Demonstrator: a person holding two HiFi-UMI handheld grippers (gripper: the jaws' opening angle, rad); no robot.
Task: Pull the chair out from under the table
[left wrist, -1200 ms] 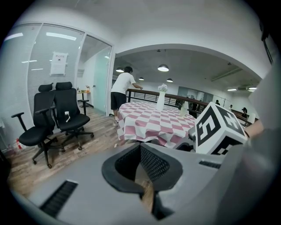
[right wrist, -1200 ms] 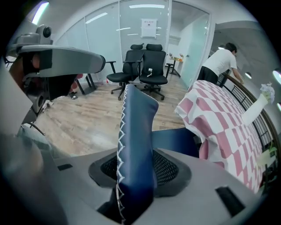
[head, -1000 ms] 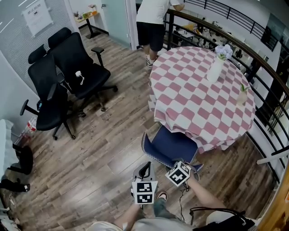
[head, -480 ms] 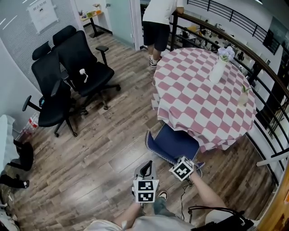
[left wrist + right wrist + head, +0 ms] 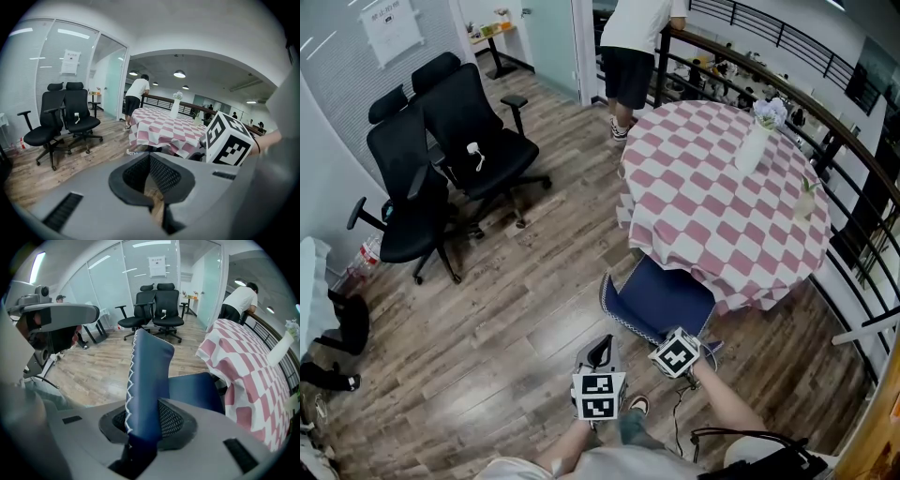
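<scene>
Right tool (image 5: 145, 422), just closing, pinches the chair back (image 5: 149, 371); left tool (image 5: 149, 158) pressed together; vase (image 5: 748, 146) holds flowers (image 5: 769, 110).

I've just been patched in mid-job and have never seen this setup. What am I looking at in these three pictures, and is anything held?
There is no robot: a person holds a two-jaw gripper in each hand. The head view looks down from the person's head; the other two cameras ride on the grippers, looking along their jaws. The round table has a pink-and-white checked cloth, a white flower vase and a smaller vase. The right gripper has just been closing its jaws, which now grip the backrest of the blue chair; its seat sits partly under the table. The left gripper is shut and empty.
</scene>
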